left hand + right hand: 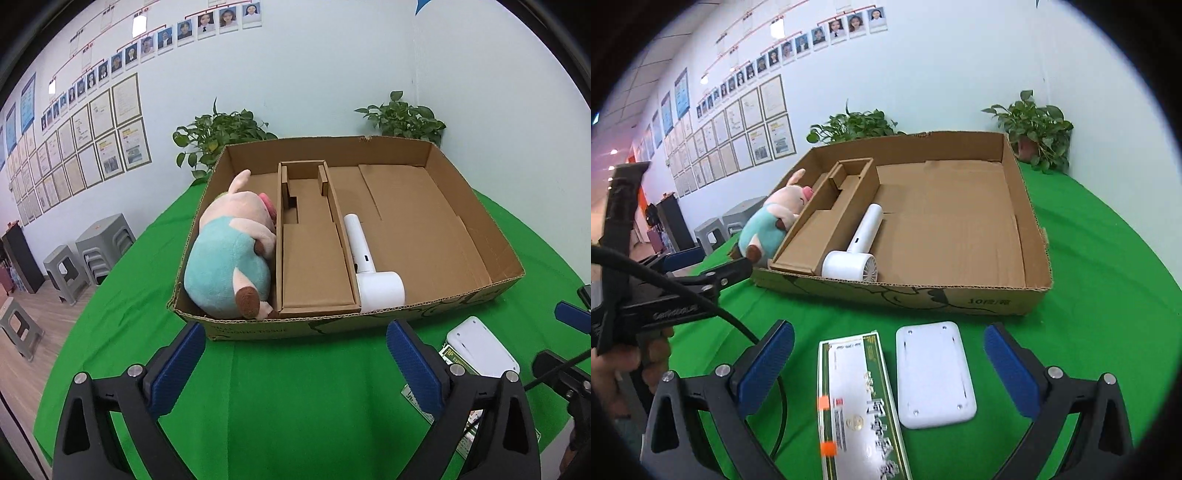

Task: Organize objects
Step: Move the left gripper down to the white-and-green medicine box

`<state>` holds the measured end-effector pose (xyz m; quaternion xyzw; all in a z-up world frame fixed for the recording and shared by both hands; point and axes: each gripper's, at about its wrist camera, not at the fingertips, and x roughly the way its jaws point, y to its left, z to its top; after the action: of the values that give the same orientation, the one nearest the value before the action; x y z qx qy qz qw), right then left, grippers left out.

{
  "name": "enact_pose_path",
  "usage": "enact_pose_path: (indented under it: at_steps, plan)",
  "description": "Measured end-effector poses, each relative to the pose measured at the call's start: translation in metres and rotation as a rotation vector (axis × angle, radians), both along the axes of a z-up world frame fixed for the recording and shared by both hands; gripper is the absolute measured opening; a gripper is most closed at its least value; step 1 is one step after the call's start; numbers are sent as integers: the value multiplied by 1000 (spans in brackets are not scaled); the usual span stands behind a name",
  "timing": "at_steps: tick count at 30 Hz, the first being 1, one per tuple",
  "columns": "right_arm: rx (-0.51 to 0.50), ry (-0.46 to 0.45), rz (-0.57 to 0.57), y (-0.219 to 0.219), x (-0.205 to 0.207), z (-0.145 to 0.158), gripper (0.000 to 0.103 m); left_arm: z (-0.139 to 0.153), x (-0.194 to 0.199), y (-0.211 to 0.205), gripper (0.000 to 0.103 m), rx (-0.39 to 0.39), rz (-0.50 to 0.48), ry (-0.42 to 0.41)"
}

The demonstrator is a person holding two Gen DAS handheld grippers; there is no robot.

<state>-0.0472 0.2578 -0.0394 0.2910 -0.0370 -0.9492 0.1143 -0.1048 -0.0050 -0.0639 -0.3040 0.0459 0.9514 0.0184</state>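
Observation:
A shallow cardboard box (506, 254) (1030, 229) stands on the green table. In its left compartment lies a plush pig (232, 258) (768, 221). A white handheld fan (369, 266) (857, 247) rests just right of the box's cardboard divider. My left gripper (295, 354) is open in front of the box's near wall, nothing between its blue pads. My right gripper (890, 354) is open too. A white flat device (934, 373) (480, 347) and a long green-edged packet (857, 402) lie on the cloth between its fingers, untouched.
Two potted plants (218, 136) (402, 118) stand behind the box. Grey stools (92, 247) are on the floor at the left. In the right wrist view a hand (624, 365) holds the left gripper's frame and a black cable at the left.

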Motion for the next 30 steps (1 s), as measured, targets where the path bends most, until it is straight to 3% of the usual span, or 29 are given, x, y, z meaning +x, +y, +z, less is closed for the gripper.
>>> enact_pose_path:
  at_steps: [7, 10, 11, 14, 17, 22, 30]
  plan:
    - [11, -13, 50, 0, 28, -16, 100, 1, 14, 1, 99, 70, -59, 20]
    - [-4, 18, 97, -1, 43, -19, 85, -1, 18, 3, 99, 93, -82, 2]
    - [-13, 24, 113, -1, 47, -20, 84, -2, 18, 5, 98, 114, -101, -9]
    - [-31, -17, 184, -3, 52, -26, 89, -13, 12, 6, 95, 252, -225, -116]
    - [-5, -78, 225, -11, 53, -36, 103, -30, 3, 8, 95, 377, -311, -244]
    - [79, -126, 216, -21, 57, -55, 103, -60, -18, 21, 95, 510, -426, -412]
    - [102, -139, 168, -23, 54, -58, 99, -95, -48, 39, 86, 668, -488, -627]
